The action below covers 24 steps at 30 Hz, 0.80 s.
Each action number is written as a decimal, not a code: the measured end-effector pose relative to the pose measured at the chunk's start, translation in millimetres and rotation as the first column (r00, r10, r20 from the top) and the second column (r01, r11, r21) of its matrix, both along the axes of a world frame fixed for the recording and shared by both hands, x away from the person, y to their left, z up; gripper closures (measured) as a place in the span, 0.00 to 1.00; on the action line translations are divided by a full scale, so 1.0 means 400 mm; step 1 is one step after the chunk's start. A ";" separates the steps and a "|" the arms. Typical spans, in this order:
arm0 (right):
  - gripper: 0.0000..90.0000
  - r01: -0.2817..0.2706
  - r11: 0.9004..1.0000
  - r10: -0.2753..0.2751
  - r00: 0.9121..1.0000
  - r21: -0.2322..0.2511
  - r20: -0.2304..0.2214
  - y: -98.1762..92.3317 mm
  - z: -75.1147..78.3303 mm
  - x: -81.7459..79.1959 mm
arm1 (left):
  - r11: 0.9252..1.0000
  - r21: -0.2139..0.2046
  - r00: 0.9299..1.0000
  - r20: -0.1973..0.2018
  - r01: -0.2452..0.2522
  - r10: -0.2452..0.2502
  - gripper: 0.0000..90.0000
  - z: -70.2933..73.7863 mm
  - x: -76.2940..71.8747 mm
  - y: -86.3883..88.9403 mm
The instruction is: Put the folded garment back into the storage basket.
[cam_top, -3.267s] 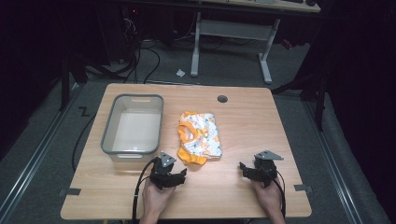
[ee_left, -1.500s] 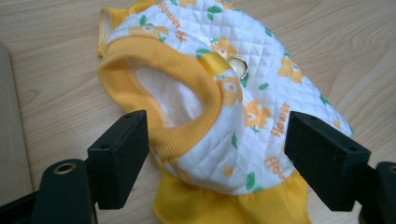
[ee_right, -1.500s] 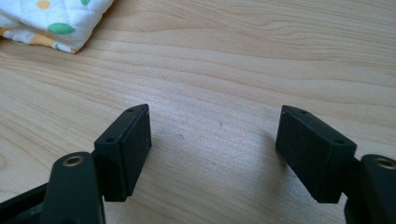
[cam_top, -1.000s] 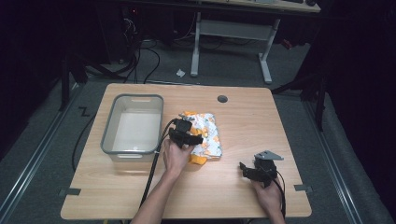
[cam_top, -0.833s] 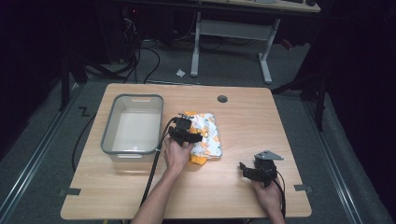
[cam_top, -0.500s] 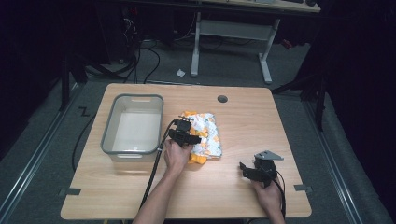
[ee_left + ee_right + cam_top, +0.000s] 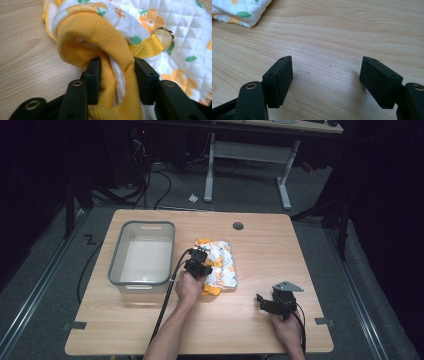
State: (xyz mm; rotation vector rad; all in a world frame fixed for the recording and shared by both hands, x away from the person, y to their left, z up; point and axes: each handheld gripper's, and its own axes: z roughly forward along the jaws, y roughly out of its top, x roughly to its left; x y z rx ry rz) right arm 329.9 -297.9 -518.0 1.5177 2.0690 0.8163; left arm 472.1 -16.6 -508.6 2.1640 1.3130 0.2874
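A folded quilted garment [image 7: 224, 265], white with orange flowers and yellow ribbed trim, lies mid-table. My left gripper [image 7: 199, 264] is at its left edge. In the left gripper view the gripper [image 7: 116, 67] is shut on a bunched yellow ribbed cuff [image 7: 100, 32], fabric squeezed between both jaws. A metal ring [image 7: 163, 37] on a yellow strap lies just beyond the right jaw. My right gripper [image 7: 265, 301] rests near the table's front right, held by a hand. It stands open [image 7: 325, 77] over bare wood, with a corner of the garment [image 7: 239, 11] far off at upper left.
A clear grey plastic tub [image 7: 116, 256] sits empty at the table's left, close beside the left gripper and its cable. A round cable hole [image 7: 238, 226] is at the back of the wooden table [image 7: 260, 255]. Dark floor with cables and desk legs lies beyond.
The left gripper has travelled from the table's front edge up to the garment's left side and closed on its yellow cuff. Over the last second it barely shifted. The right gripper stayed put.
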 end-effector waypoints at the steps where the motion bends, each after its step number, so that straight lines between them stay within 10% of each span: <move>1: 0.30 0.000 1.000 0.000 1.000 0.000 0.000 0.000 0.000 0.000 | 1.000 -0.002 1.000 0.000 0.005 -0.005 0.72 0.000 0.000 0.001; 24: 0.30 0.000 1.000 0.000 1.000 0.000 0.000 0.000 0.000 0.000 | 0.986 -0.060 0.985 0.093 0.154 -0.148 0.79 0.096 -0.068 0.004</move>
